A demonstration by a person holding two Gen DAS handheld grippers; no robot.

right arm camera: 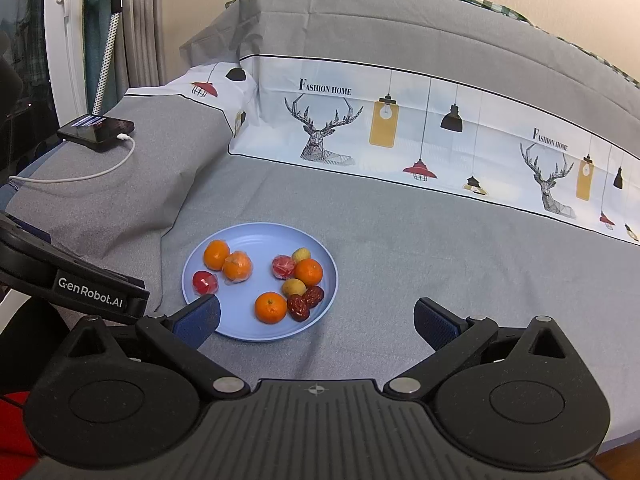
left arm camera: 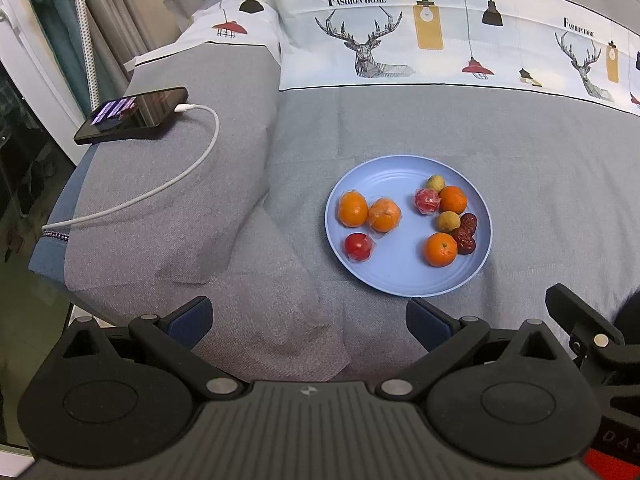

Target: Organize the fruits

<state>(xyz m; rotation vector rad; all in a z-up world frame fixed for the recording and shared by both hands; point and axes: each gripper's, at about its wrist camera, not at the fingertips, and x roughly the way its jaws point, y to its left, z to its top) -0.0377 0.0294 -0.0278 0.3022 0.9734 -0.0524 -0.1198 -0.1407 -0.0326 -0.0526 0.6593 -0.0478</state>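
A light blue plate [left arm camera: 400, 280] [right arm camera: 240, 330] lies on the grey bed cover. On its left side sit two wrapped oranges [left arm camera: 353, 209] [right arm camera: 216, 255] and a wrapped red fruit [left arm camera: 358, 246] [right arm camera: 205, 282]. Its right side holds two bare oranges [left arm camera: 440, 249] [right arm camera: 271, 307], another wrapped red fruit [left arm camera: 427, 201] [right arm camera: 283, 267], two small yellow fruits [left arm camera: 447, 221] [right arm camera: 293, 287] and two dark red dates [left arm camera: 465, 240] [right arm camera: 298, 306]. My left gripper [left arm camera: 308, 320] is open, hovering short of the plate. My right gripper [right arm camera: 316, 318] is open too, its left finger over the plate's near rim.
A black phone [left arm camera: 134, 115] [right arm camera: 97, 129] with a white charging cable [left arm camera: 188, 168] rests on a grey pillow at the left. A folded quilt with deer and lamp prints [left arm camera: 400, 40] [right arm camera: 400, 136] runs across the back. The left gripper's body [right arm camera: 72, 280] shows at the right view's left edge.
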